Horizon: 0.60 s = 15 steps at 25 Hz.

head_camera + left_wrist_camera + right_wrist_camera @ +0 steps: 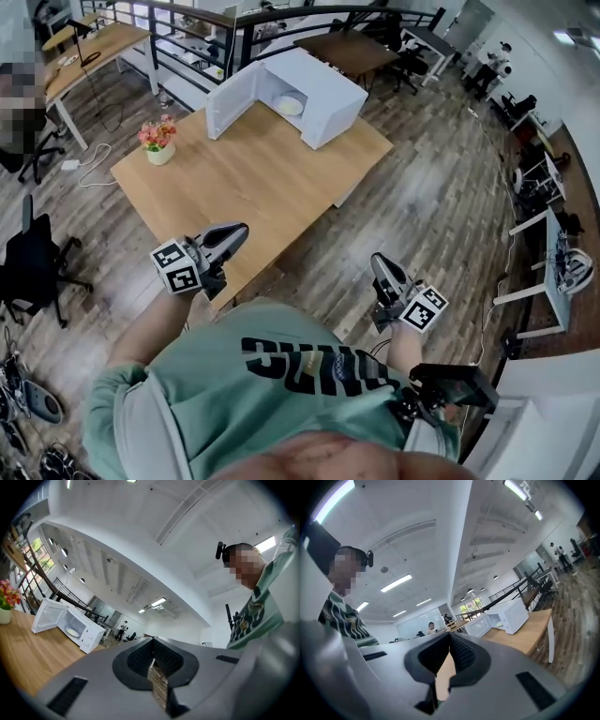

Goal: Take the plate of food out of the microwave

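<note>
Right now I count two grippers, both near my end of the desk (272, 187). My left gripper (238, 231) has its jaws pressed together on nothing, and so does my right gripper (378, 261). One microwave (323, 98) stands at the far end with its door (230, 101) swung open. A single plate (290, 105) sits inside, well apart from both grippers. One flower pot (159, 153) stands at the desk's left edge.
</note>
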Each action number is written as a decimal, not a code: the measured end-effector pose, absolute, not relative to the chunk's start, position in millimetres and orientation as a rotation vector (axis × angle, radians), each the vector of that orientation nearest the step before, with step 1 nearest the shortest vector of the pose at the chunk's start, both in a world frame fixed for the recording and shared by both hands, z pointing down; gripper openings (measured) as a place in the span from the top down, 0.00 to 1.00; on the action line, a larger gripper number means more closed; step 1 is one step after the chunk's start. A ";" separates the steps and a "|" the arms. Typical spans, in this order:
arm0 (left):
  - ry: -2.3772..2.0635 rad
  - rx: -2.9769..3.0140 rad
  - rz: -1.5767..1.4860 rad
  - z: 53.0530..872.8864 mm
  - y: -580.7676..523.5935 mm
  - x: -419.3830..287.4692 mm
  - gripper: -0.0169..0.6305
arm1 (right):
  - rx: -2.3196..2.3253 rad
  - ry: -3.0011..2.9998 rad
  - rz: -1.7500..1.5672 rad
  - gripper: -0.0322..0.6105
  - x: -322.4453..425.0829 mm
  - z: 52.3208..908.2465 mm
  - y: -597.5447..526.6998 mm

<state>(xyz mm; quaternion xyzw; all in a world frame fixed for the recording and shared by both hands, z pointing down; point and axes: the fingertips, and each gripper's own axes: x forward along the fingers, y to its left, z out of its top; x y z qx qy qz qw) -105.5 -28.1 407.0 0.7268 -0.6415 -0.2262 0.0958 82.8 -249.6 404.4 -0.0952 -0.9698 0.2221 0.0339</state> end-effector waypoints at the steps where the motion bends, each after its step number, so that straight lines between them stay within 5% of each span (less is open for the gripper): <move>1: -1.944 2.129 -0.667 407.2 -36.7 -107.5 0.97 | -0.342 -2.975 0.694 0.94 74.9 407.5 -263.9; 15: -2.345 1.674 -0.661 417.1 -103.4 -106.1 0.97 | -0.950 -2.716 0.800 0.94 -61.3 440.8 -372.8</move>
